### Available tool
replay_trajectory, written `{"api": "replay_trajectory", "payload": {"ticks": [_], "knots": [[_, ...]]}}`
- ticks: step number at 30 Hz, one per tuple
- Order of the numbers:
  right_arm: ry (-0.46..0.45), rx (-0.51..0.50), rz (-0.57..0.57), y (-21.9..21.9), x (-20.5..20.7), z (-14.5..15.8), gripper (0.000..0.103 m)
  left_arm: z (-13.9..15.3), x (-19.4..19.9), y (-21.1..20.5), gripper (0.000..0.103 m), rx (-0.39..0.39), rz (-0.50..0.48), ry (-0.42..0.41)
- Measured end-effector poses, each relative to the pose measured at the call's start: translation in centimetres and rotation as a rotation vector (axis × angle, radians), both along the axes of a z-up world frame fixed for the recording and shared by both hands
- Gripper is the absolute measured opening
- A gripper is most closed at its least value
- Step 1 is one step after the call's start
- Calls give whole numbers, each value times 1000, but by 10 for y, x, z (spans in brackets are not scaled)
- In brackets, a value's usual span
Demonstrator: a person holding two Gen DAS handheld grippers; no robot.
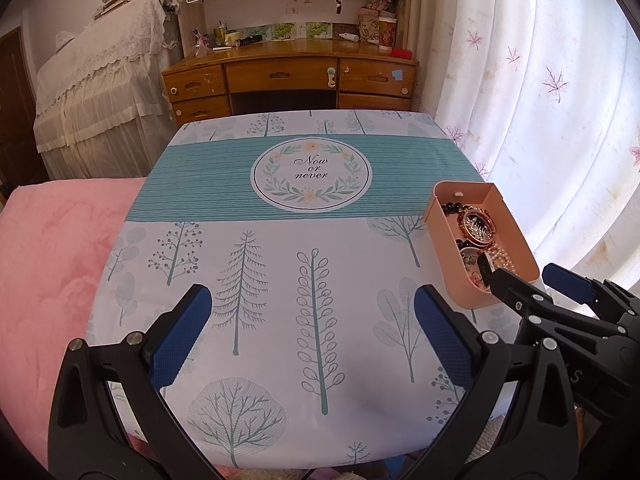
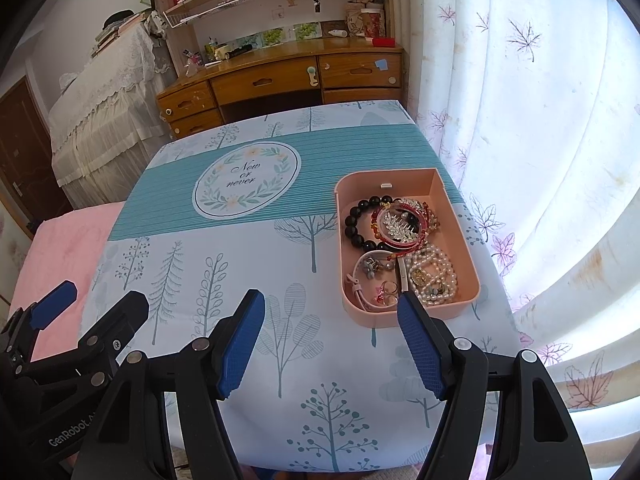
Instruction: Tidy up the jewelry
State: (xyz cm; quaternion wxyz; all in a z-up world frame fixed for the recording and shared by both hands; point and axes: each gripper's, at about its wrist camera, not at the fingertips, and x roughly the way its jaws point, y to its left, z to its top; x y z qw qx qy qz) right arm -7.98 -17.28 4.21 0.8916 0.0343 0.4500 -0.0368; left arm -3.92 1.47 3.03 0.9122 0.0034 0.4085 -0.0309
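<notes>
Nearest, the left gripper (image 1: 310, 314) and right gripper (image 2: 330, 326) stand spread and empty; at two o'clock the shallow pink plastic tray (image 2: 468, 240) holds light, tangle-prone beaded bracelets (image 2: 362, 222), best pinched across one strand.

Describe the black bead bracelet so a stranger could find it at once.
On the tree-print tablecloth, near the curtain side, sits a pink box of jewelry. The black bead bracelet lies in its far left part. Its large, glossy dark beads set it apart from the white pearl strands nearer the grippers.
</notes>
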Motion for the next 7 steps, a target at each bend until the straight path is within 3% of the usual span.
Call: {"api": "replay_trajectory", "payload": {"ticks": [7], "knots": [[14, 5, -6, 0, 3, -4, 70, -3, 3, 0, 101, 5, 2, 14]]}}
